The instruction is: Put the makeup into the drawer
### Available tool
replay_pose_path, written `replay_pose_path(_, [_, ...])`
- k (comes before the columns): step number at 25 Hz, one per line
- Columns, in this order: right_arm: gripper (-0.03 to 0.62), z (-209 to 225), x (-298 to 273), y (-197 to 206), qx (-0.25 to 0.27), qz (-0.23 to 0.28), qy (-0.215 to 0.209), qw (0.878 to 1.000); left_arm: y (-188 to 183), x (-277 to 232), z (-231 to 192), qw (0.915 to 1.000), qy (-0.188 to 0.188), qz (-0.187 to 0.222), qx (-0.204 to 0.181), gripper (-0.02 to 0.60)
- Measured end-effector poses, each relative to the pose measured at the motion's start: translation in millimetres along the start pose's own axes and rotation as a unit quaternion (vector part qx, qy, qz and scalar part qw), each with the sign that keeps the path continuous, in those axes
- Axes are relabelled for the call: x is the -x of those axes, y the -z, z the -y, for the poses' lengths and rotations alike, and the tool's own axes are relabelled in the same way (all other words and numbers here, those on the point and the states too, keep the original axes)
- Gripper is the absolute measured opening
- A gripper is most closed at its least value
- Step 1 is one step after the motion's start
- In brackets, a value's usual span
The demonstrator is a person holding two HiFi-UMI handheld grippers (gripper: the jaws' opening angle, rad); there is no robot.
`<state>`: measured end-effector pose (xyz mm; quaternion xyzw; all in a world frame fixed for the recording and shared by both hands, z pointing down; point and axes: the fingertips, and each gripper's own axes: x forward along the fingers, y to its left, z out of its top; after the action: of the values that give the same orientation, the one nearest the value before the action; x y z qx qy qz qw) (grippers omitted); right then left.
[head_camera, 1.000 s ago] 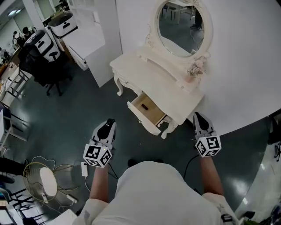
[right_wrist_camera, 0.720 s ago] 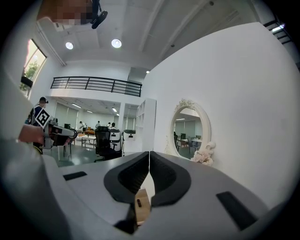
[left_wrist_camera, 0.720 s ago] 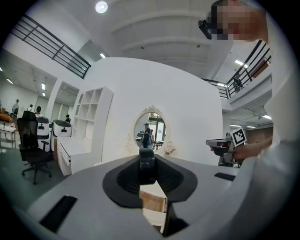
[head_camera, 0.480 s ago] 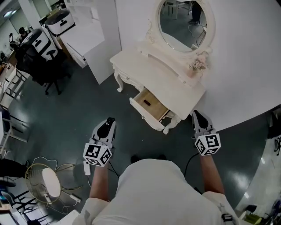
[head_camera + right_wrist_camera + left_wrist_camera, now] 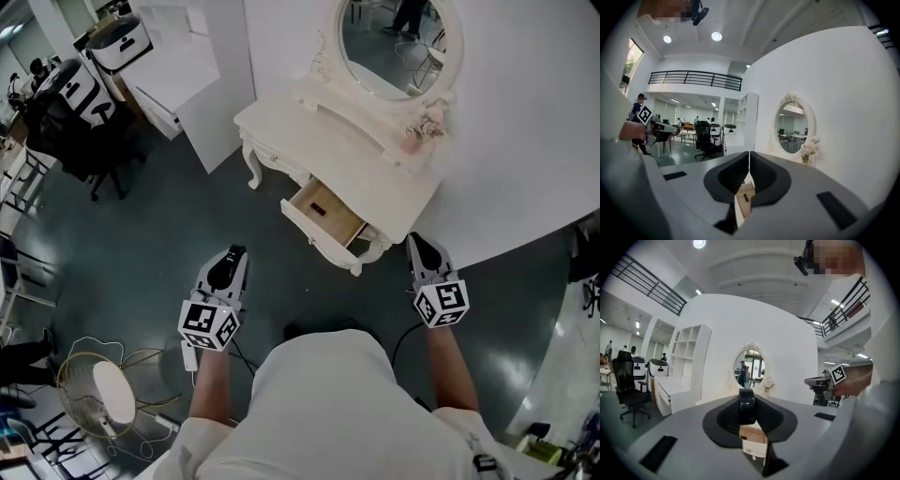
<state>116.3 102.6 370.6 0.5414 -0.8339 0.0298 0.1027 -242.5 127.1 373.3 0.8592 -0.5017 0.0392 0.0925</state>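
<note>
- I hold both forward, roughly level, toward the bench (image 5: 281, 124): left tool (image 5: 233, 255) clamped on round black makeup (image 5: 746, 405), right tool (image 5: 418, 244) pressed together, empty.
- Head view shows the open drawer (image 5: 323, 214) whole.

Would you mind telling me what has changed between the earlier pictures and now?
Very little. The dressing table with its open drawer has drifted slightly up in the head view. Nothing was picked up or released. The left tongs stay shut on the black round makeup, the right tongs are shut and empty, and the small dark item still lies in the drawer.
</note>
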Motion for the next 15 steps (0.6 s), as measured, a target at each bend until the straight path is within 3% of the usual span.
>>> replay_pose_path(15, [0.029, -21.9, -15.8, -8.4, 0.029, -0.007, -0.019, 0.999, 3.4, 5.0, -17.6, 1.0000, -0.007, 0.001, -0.002, 0.071])
